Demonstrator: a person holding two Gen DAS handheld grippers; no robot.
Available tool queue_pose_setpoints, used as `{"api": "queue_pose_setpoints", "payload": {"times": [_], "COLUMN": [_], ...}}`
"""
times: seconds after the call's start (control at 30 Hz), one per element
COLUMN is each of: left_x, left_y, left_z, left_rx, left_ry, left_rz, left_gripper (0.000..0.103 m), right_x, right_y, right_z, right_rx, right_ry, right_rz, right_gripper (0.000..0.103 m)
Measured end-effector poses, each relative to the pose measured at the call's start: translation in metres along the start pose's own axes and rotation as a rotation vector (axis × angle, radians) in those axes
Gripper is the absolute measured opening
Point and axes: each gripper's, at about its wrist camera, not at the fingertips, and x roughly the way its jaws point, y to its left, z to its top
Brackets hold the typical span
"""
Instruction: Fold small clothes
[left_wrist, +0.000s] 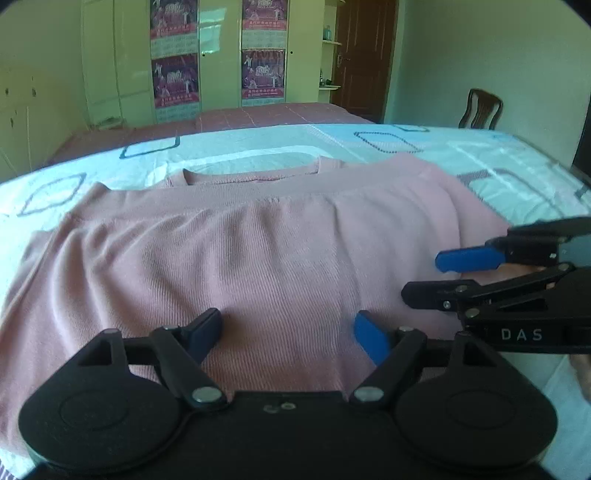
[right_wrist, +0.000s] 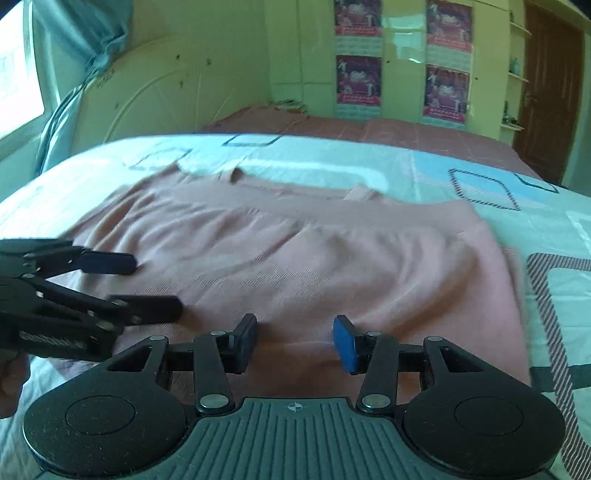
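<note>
My left claw (left_wrist: 288, 330) at lower centre of its view, jaws apart over nothing, folded pink knit sweater (left_wrist: 258, 251) across mid-frame on the pale blue patterned bed sheet (left_wrist: 240, 147), my right claw (right_wrist: 295, 341) open, empty, above the sweater's near edge

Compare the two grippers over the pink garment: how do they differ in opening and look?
The left gripper stands wider open than the right gripper. The left gripper's body behind its fingers is smooth black; the right gripper's is ribbed grey. Both are black with blue pads, both are empty, and both hover over the near part of the pink garment on the patterned sheet.
</note>
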Motion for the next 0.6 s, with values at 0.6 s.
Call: {"api": "queue_pose_setpoints", "payload": {"times": [0.6], "left_x": [-0.076], "left_y": [0.122], "left_z": [-0.068], "left_rx": [-0.225], "left_ry": [0.0], "left_rz": [0.24], "left_gripper": [0.071], "right_x": [-0.09], "right_y": [-0.09], "right_z": [-0.065], "right_rx": [0.196], "right_ry": [0.026], "right_rz": [-0.2], "right_gripper": [0.046]}}
